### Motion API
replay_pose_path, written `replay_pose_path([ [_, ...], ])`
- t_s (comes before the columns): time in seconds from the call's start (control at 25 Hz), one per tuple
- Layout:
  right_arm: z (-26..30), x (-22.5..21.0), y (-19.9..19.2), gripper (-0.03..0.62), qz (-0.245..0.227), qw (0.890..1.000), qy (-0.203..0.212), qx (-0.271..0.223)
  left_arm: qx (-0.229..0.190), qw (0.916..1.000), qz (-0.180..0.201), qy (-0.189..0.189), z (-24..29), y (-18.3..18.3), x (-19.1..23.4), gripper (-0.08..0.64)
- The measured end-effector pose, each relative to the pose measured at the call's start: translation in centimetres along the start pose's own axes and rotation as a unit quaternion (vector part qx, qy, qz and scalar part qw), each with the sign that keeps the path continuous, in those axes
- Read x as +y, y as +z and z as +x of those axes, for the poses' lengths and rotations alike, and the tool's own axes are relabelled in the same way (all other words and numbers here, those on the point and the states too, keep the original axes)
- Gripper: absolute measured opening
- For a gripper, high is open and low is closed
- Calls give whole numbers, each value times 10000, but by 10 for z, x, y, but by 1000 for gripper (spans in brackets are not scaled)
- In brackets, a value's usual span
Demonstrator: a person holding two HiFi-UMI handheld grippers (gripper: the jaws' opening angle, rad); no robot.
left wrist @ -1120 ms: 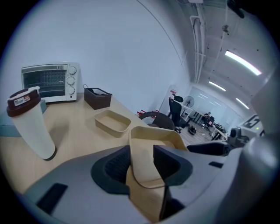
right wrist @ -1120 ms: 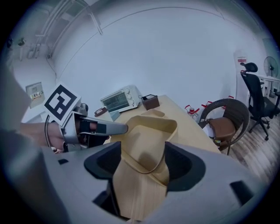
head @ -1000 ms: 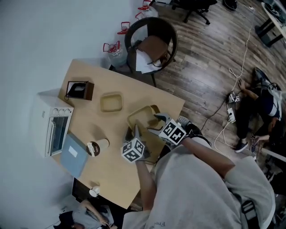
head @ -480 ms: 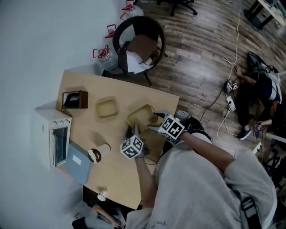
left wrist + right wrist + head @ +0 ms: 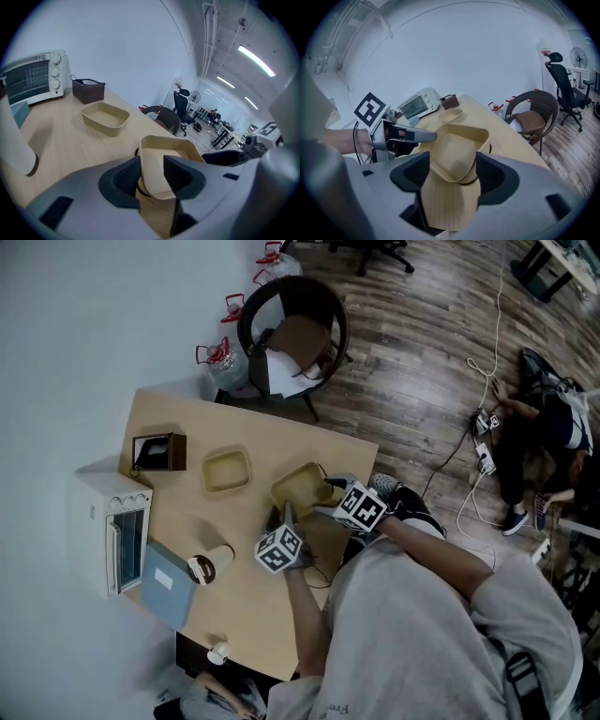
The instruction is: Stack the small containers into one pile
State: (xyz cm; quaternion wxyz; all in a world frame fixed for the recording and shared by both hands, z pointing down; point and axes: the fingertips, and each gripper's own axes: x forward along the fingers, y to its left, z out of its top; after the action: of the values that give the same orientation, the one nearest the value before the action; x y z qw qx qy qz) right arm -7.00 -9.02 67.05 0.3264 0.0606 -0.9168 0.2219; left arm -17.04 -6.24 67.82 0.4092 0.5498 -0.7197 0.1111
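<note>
A tan container sits near the table's right edge with both grippers on it. My left gripper holds its near corner. Its jaws have just been closing, and the container's wall is between the pads. My right gripper is shut on the opposite corner, with a pad on each side. The wall looks bent where it is pinched, and a dark edge shows beneath the container. A second tan container stands apart to the left, farther from me.
A white toaster oven stands at the table's left edge beside a brown box. A lying cup and a blue book are near the front left. A chair stands beyond the table.
The head view has shifted a little. Both grippers stay at the same container and have come slightly lower toward the table.
</note>
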Motion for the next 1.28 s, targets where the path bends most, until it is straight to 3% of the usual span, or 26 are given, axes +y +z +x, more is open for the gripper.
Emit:
replay_pose_path([
  [0.36,-1,-9,-11,296,80,9998,-103,127,240,9996,49,-126,5,-11,9,161],
  [0.52,-4,-15,-3,284,285,9993,-230,-85,125,9999,-61,-31,0,-3,17,164],
  [0.8,4,-18,23,276,153,9995,-159,-226,-73,9992,-396,18,-14,-2,19,163],
  [0.92,14,-21,50,276,-180,9995,-28,-263,-229,9980,-574,100,-29,0,24,160],
  [1.04,31,-21,86,276,-877,9958,187,-169,-326,9975,-607,174,-42,2,33,158],
  [1.16,53,-15,116,276,-1799,9821,566,40,-481,9952,-776,351,-53,-3,44,155],
  [1.28,80,-5,142,267,-2357,9655,1095,175,-673,9891,-1133,661,-62,-5,57,155],
])
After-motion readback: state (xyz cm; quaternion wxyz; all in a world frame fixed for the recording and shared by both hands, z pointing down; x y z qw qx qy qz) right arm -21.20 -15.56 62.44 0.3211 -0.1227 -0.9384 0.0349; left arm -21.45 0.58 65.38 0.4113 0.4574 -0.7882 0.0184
